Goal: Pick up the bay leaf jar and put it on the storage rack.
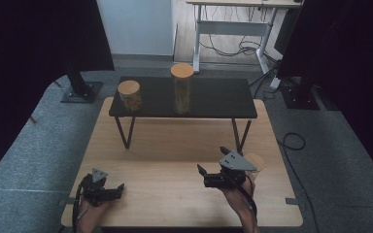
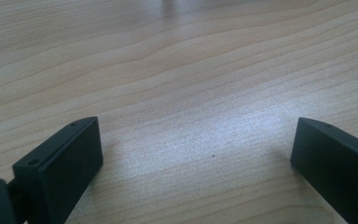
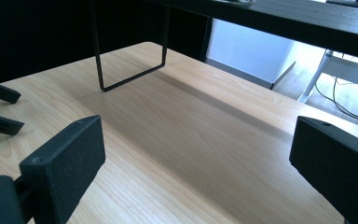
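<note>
The wooden table (image 1: 175, 145) carries a black shelf (image 1: 213, 99) across its far half; bare wood lies open in front of it. On the shelf stand a tall jar (image 1: 182, 88) and, to its left, a short jar (image 1: 129, 95). Well nearer than the shelf, the right gripper (image 1: 212, 167) and left gripper (image 1: 119, 188) both gape, empty.

bare tabletop (image 1: 175, 189) ahead, black shelf (image 1: 213, 99) beyond

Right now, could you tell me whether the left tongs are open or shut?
Open: the left tongs have jaws set wide apart, with bare table between them.
</note>
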Demonstrator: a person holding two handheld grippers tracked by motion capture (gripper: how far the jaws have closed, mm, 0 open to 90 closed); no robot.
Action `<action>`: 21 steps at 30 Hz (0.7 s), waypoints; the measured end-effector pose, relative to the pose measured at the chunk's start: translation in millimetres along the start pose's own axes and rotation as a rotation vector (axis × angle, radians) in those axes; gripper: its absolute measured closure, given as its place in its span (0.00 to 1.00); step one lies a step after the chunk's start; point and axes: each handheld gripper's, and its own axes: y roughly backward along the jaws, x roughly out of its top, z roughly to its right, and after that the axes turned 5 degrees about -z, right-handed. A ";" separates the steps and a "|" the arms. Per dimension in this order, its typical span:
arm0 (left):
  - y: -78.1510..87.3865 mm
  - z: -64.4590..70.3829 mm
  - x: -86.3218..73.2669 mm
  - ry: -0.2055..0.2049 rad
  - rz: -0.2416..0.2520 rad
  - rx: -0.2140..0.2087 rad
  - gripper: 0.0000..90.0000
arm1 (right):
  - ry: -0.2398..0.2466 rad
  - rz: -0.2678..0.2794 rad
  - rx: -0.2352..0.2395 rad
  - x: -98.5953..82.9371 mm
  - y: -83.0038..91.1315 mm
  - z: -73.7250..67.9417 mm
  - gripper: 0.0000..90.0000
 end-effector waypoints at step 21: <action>0.0 0.4 -0.1 0.001 0.000 0.000 0.02 | -0.007 -0.017 -0.020 -24.0 12.2 -0.3 0.03</action>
